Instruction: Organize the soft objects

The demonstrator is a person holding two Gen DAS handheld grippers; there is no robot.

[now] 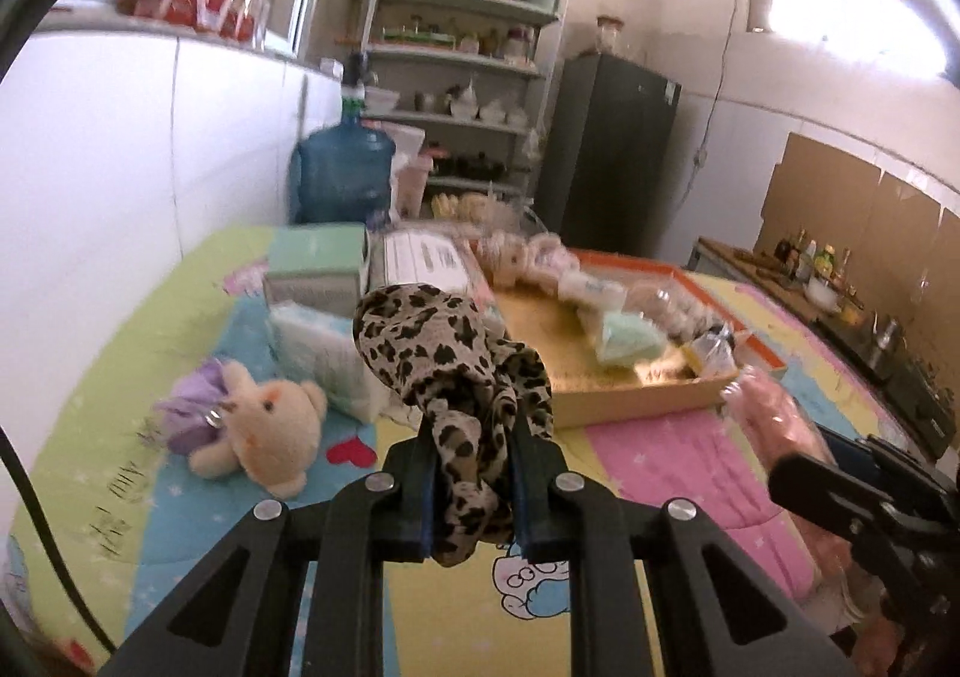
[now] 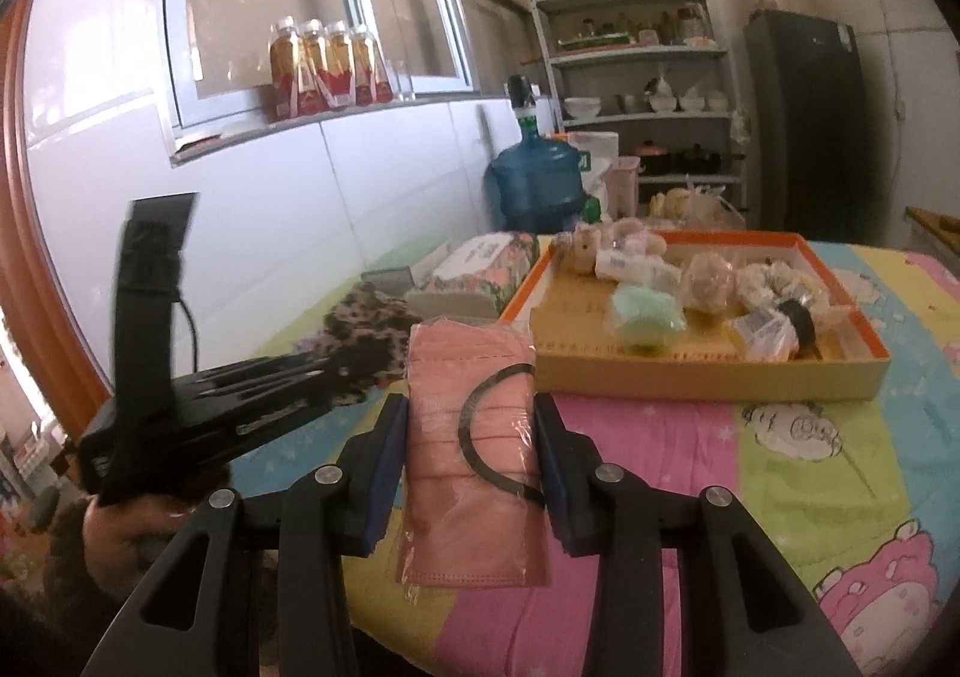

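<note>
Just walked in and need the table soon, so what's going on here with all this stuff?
A person is sorting soft things with a handheld gripper in each hand. The left gripper is shut on a leopard-print cloth, held above the quilted cover. The right gripper is shut on a pink packet in clear wrap. Ahead sits a shallow cardboard tray already holding several small soft items. A plush bear still lies on the cover, outside the tray.

White tiled wall (image 2: pixel 336 185) holds a sliding window (image 2: pixel 312 5). Grey shelving (image 2: pixel 636 53) and a dark fridge (image 2: pixel 804 125) stand against the far wall.
</note>
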